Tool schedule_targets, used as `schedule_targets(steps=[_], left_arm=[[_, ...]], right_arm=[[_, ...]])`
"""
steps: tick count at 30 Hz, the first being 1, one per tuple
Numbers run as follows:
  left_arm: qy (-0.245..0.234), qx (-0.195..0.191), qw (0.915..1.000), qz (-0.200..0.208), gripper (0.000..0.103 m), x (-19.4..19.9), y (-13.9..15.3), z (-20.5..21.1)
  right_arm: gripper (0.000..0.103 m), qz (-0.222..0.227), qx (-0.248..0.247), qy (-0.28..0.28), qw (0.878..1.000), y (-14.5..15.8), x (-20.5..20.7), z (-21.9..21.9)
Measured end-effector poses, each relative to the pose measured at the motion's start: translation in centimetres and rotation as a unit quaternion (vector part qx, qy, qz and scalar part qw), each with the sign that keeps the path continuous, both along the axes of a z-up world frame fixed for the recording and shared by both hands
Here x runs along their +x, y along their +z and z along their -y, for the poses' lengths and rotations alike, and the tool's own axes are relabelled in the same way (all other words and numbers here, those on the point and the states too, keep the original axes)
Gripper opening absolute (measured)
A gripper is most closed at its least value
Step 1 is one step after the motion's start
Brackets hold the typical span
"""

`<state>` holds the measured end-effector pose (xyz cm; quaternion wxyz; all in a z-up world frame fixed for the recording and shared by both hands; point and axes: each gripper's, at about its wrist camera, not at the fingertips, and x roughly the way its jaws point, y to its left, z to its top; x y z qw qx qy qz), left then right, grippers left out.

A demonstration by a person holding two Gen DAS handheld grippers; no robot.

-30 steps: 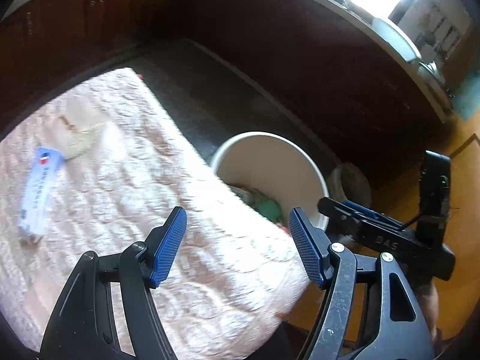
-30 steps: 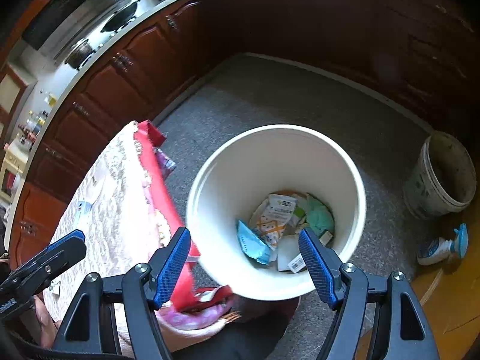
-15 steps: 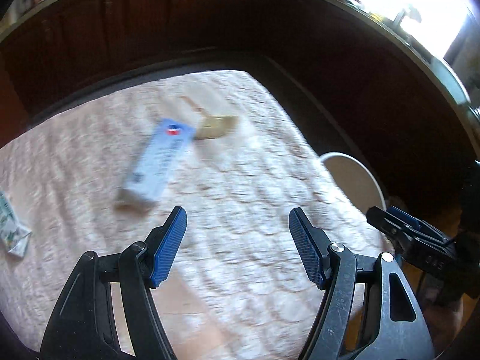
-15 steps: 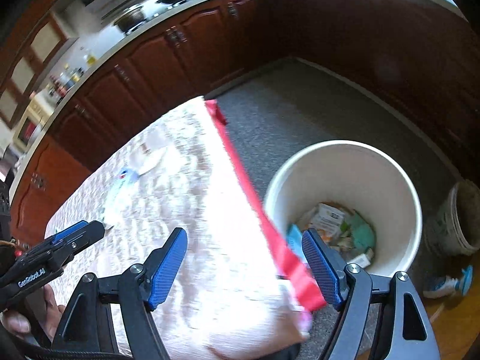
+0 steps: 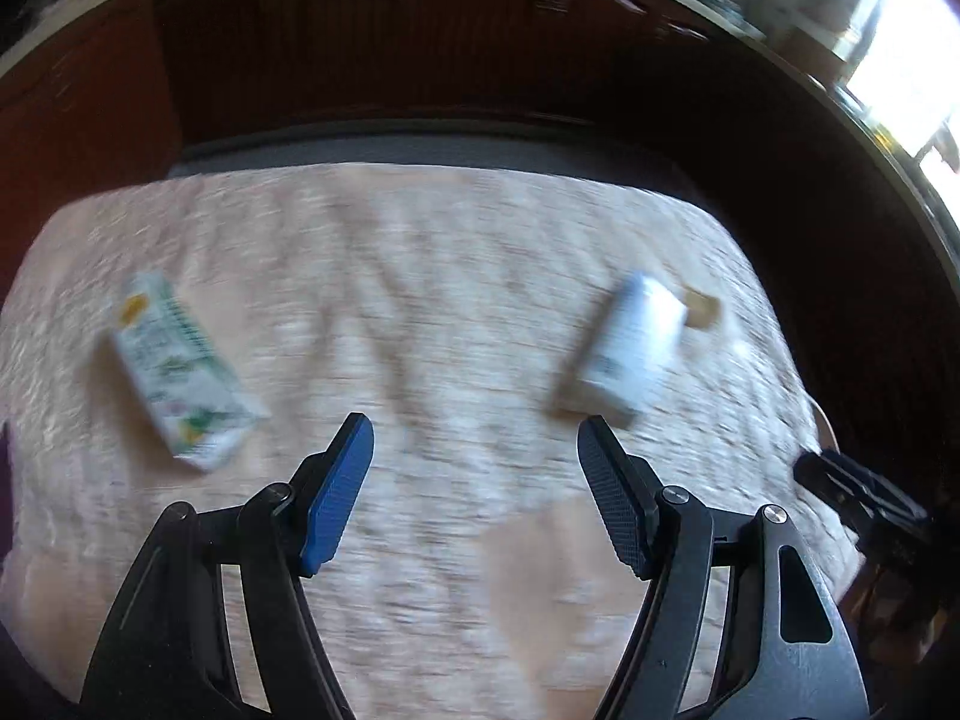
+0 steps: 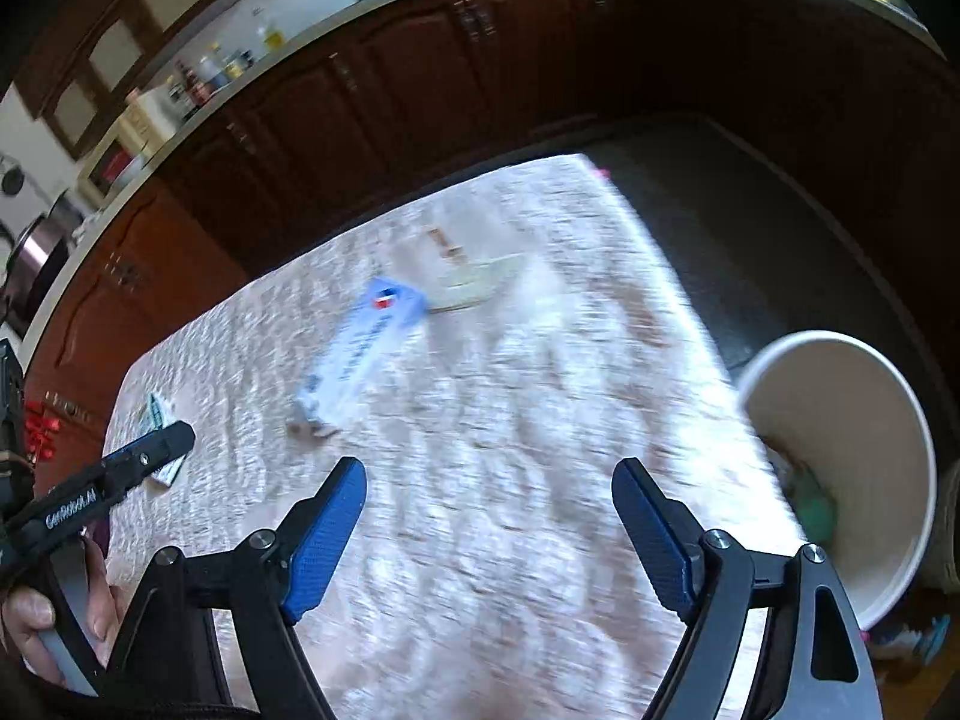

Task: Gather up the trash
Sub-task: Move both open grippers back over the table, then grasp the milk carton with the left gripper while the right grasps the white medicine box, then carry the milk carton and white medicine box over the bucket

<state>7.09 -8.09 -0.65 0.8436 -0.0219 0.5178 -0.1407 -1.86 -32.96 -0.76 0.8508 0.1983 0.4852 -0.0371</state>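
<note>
Both tools have swung from the white bin (image 6: pixel 840 450) back over the bench (image 5: pixel 456 276).
Left tool (image 5: pixel 474 492) gapes empty; right tool (image 6: pixel 489 531), empty, is opening. Beyond them lie the blue-white box (image 6: pixel 360 354) and green carton (image 5: pixel 180 372), awaiting pickup.

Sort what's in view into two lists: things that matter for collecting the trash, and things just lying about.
For the job:
- blue-and-white box
- green-and-white carton
- flat beige wrapper
- white bin

Just lying about:
- pots and bottles on the counter
- spray bottle on the floor
</note>
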Motion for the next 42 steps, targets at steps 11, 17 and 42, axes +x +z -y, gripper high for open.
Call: schedule_targets(steps=[11,17,42], left_arm=[[0.197,-0.015,0.9782,-0.064,0.075,5.7,-3.0,-12.9],[0.217,-0.013,0.9724,-0.084,0.078,7.5,-4.8,-13.6],[0.035,-0.022,0.9983,-0.04,0.06,2.5,-2.0,-2.5]], right_arm=[[0.087,-0.03,0.028,0.04,0.998,-2.8,7.4,-4.9],[0.087,-0.066,0.02,0.03,0.997,-5.2,12.3,-6.0],[0.052,-0.011,0.009,0.101,0.995,-3.4,9.5,-8.3]])
